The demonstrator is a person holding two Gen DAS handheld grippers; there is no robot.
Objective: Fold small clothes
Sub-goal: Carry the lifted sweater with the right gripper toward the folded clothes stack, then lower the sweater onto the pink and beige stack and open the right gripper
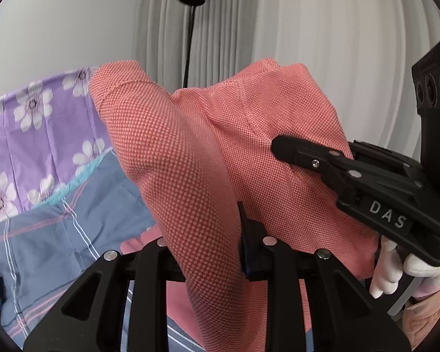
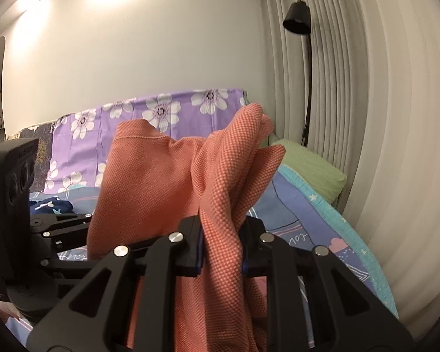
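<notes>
- I am holding the coral garment up in the air above the bed, between my two grippers; no part of it that I can see is resting flat on the quilt.
- My left gripper is clamped on a thick bunch of the cloth, the fabric filling the gap between the pads and spilling forward over them.
- My right gripper is likewise pinching a gathered fold, with layers rising above the jaws and more hanging below.
- The cloth is looking light and very soft to me: a woven, dotted knit that is drooping and creasing wherever I am not supporting it. I judge it is not slippery, since the pads are biting into the texture, and nothing about it seems fragile.
- Better holds, I think, would be the hemmed edges or corners, one in each gripper, so the piece hangs as a flat sheet rather than a bundle. A stitched seam is showing near the right gripper's fingertip.
- Both grippers are pointing somewhat downward and forward toward the floral pillow, held close beside each other.
- My gloved hand is squeezing the right gripper's handle.
</notes>
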